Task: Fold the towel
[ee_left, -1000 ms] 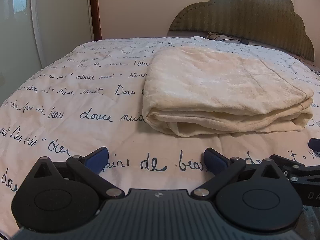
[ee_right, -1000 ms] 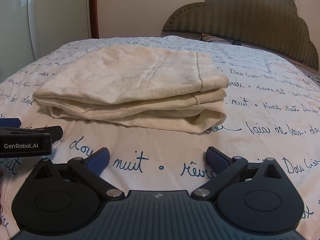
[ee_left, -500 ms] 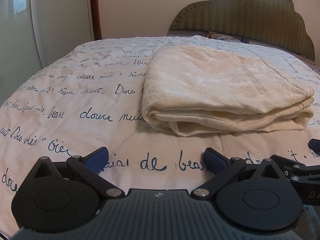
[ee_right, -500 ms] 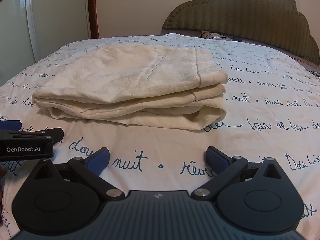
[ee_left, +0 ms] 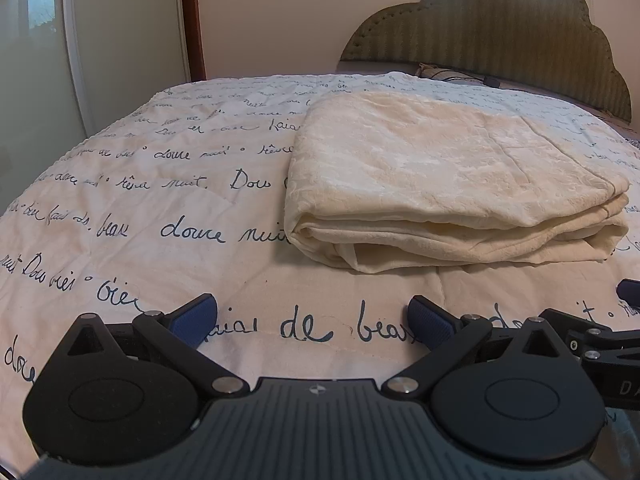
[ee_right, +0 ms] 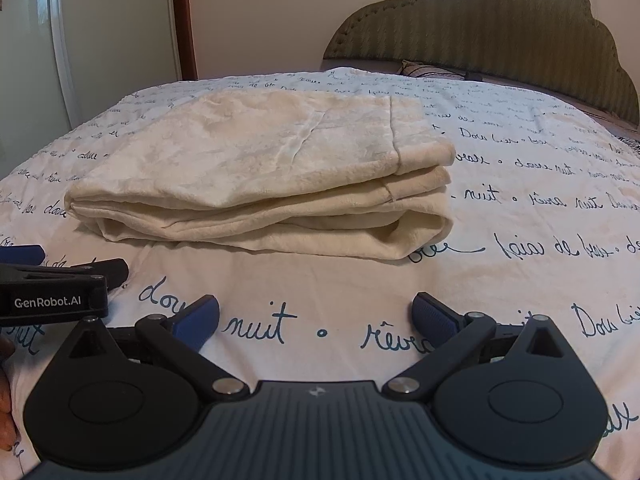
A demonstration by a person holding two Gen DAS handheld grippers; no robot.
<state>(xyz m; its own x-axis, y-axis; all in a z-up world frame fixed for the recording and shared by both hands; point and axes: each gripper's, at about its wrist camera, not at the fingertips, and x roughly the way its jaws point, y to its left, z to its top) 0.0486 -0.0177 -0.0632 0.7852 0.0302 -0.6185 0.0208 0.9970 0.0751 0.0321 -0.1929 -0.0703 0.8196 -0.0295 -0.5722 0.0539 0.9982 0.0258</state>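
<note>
Left wrist view shows my left gripper [ee_left: 313,317] with its blue-padded fingers [ee_left: 194,315] spread wide over the script-printed bedspread [ee_left: 120,200], holding nothing, while the cream towel [ee_left: 448,176] lies folded in a thick stack just ahead and a little to the right, apart from the fingertips. From the right wrist view my right gripper [ee_right: 316,317] is likewise spread wide and empty above the bedspread, with the folded towel ahead and slightly left, its layered edges facing me, and the green padded headboard [ee_right: 500,28] beyond.
</note>
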